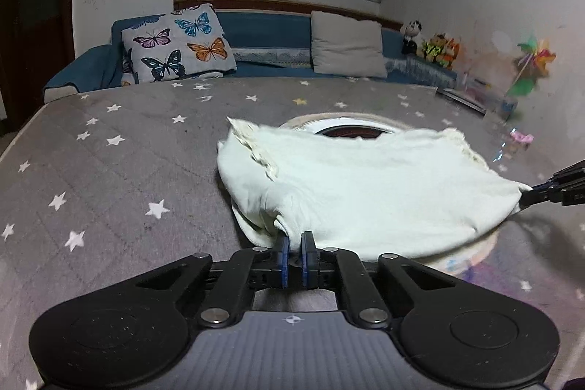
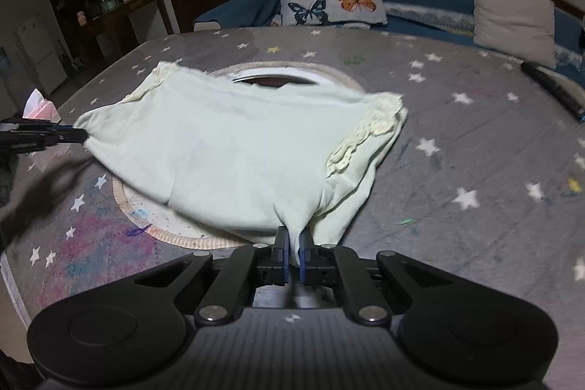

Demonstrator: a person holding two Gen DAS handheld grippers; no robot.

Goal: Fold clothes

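A pale cream top with lace-trimmed sleeves [image 1: 365,185] [image 2: 226,148] lies spread over a round mat on the grey star-print bed cover. My left gripper [image 1: 295,238] is shut on the garment's near left hem corner, cloth pinched between its blue pads. My right gripper [image 2: 293,236] is shut on the near right hem corner. Each gripper shows in the other's view: the right gripper [image 1: 526,194] at the right edge, the left gripper [image 2: 78,134] at the left edge, both holding a pulled-out corner. The garment sags between the two grips.
A round beige-rimmed mat [image 1: 471,254] [image 2: 146,218] lies under the garment. The star-print bed cover [image 1: 109,178] stretches left and far. A butterfly pillow [image 1: 175,42], a grey pillow [image 1: 347,42] and plush toys [image 1: 435,46] sit at the back. A dark object [image 2: 552,88] lies at the right.
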